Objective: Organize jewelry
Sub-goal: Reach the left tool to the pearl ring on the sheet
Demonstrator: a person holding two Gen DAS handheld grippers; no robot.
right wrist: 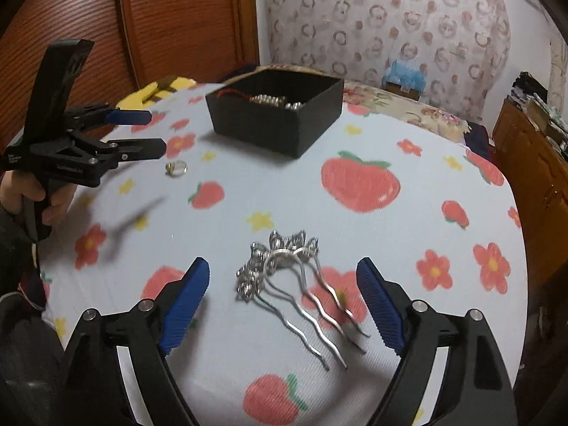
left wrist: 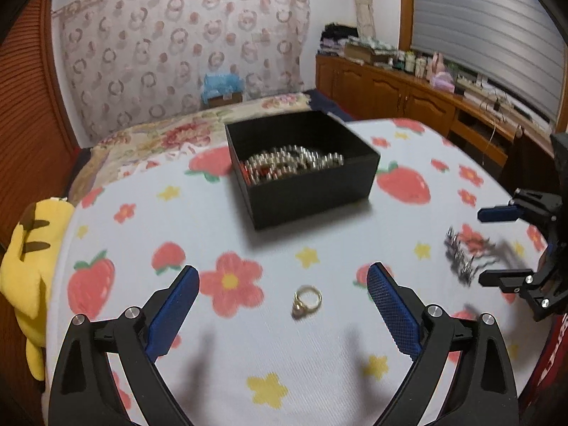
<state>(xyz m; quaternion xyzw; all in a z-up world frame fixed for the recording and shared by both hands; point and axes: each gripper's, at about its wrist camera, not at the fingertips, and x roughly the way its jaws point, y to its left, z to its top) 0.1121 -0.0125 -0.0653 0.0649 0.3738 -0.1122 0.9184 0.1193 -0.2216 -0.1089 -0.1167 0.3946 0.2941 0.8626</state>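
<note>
Both claws hovered over the bench, each lined up on a separate piece. Left claw [left wrist: 284, 305] stood wide open, holding nothing, with the gold ring [left wrist: 307, 303] lying flat on the cloth between its blue pads [left wrist: 174, 314] and touching neither. Right claw [right wrist: 282, 307] likewise wide open and empty; the silver hair comb [right wrist: 291, 284] lay between its fingers, ornate head on the far side, wavy prongs pointing near and right.

Black box [left wrist: 301, 167] sat open at the far middle of the bench, well apart from both pieces, already holding a heap of silvery beaded jewelry [left wrist: 291, 163] with some red in it.

Judged step: approach for pickup, neither piece yet gripped. Next move would likely call for lowering each claw until the pads bracket its piece, closing, then carrying to the box. The ring lay low and thin against the cloth, so a slip or a pinch of fabric looked possible. The comb's prongs might snag.

Surface: a white cloth [left wrist: 248, 213] printed with strawberries and red and yellow flowers. A yellow plush toy [left wrist: 32, 269] sat at the left edge. Room: a bed with a floral cover [left wrist: 170, 131] beyond the bench, patterned pink drape [left wrist: 184, 35] on the far wall, wooden cabinets [left wrist: 390, 85] at right under shuttered windows.
</note>
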